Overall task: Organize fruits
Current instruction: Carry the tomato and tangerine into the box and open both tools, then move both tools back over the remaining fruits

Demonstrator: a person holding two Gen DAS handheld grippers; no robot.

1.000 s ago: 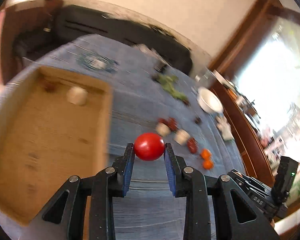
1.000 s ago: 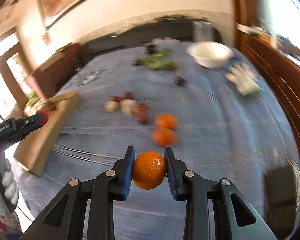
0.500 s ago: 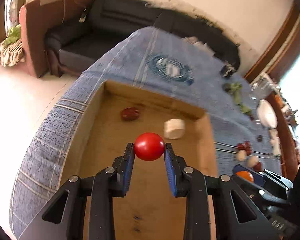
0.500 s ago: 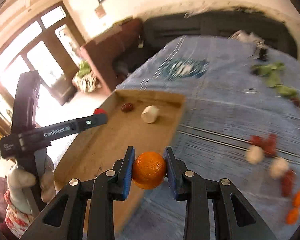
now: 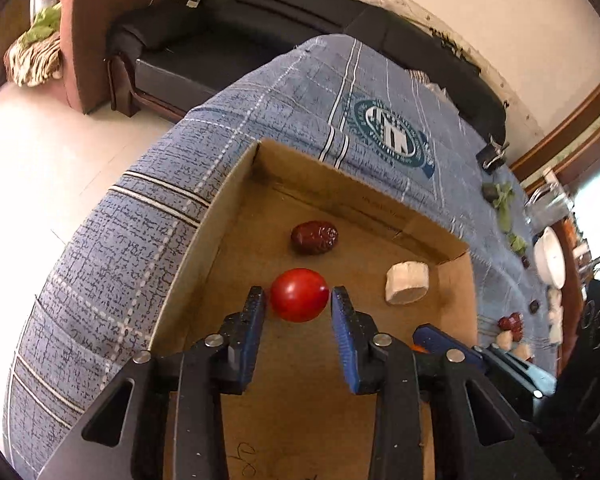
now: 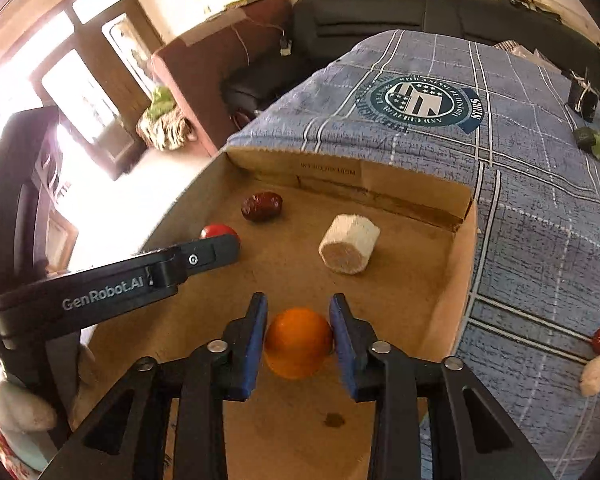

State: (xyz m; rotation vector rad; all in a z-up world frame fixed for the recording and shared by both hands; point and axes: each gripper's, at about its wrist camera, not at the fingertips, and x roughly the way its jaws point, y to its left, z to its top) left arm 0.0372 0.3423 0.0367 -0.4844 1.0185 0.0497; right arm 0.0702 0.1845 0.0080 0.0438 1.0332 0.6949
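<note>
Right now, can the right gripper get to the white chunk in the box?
Probably yes. The right gripper points toward the white chunk across bare box floor, but the orange sits between its opening jaws and must drop first.

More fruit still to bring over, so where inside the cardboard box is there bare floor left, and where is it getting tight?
Bare floor: the near part of the cardboard box, below the orange, and the right side beneath the white chunk. Tight: the far left, where the red date, the tomato and the left gripper sit together. Both grippers' jaws are opening; the right gripper straddles the orange.
</note>
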